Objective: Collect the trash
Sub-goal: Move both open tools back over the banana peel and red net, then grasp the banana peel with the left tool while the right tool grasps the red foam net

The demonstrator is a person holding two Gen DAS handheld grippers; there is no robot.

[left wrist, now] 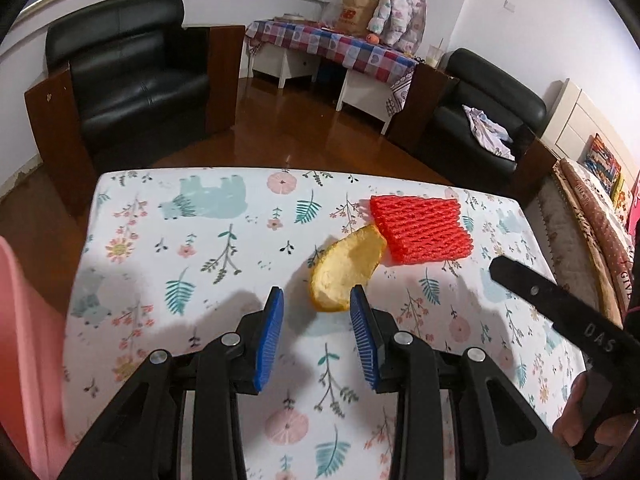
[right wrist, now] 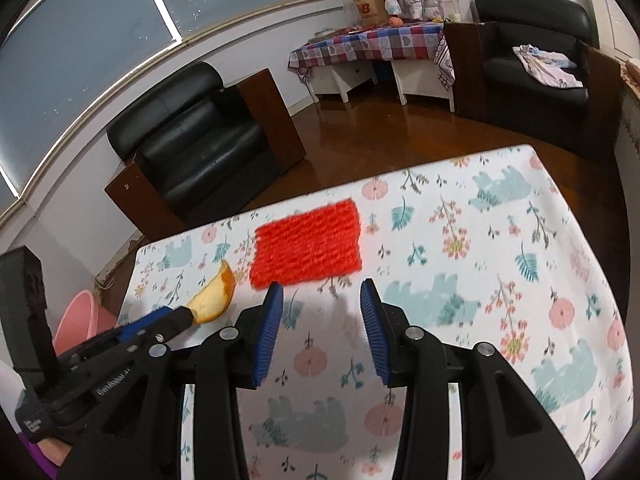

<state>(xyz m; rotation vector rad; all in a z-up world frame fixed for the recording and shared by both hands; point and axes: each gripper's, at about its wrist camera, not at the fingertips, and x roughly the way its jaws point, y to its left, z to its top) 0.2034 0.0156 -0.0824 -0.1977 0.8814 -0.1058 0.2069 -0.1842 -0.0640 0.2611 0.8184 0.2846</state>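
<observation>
The left claw [left wrist: 316, 300] stands partly open with nothing gripped, the yellow fruit peel [left wrist: 346, 268] lying on the floral counter [left wrist: 200, 240] just ahead of its tips. The right claw [right wrist: 322, 296] is likewise apart and empty, just short of the red foam net [right wrist: 308, 250], which touches the peel. A pink bin [right wrist: 78, 320] sits off the counter's edge, its inside hidden.

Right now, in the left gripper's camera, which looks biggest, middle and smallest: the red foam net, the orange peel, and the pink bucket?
1. Red foam net looks biggest.
2. Orange peel looks smaller, though it lies nearer the camera.
Pink bucket: cut off at the picture's edge, so I can't rank it.
</observation>
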